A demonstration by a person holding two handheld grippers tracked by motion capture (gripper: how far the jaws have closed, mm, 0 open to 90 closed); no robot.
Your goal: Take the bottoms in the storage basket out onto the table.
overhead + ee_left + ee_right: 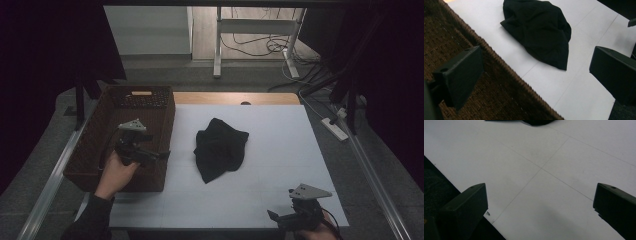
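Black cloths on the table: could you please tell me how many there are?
1. The black cloth lies crumpled mid-table on the white surface, right of the wicker basket. Another inside the basket could be hidden.

The left gripper [159, 156] is held up by the person's left hand [117, 172], and its tip points to the right. A dark sleeve [90, 220] covers that arm. In the left gripper view its two black jaws stand wide apart. The right gripper [272, 216] sits low at the near edge, held by the right hand [315, 234]. Its jaws are wide apart too, with nothing between them
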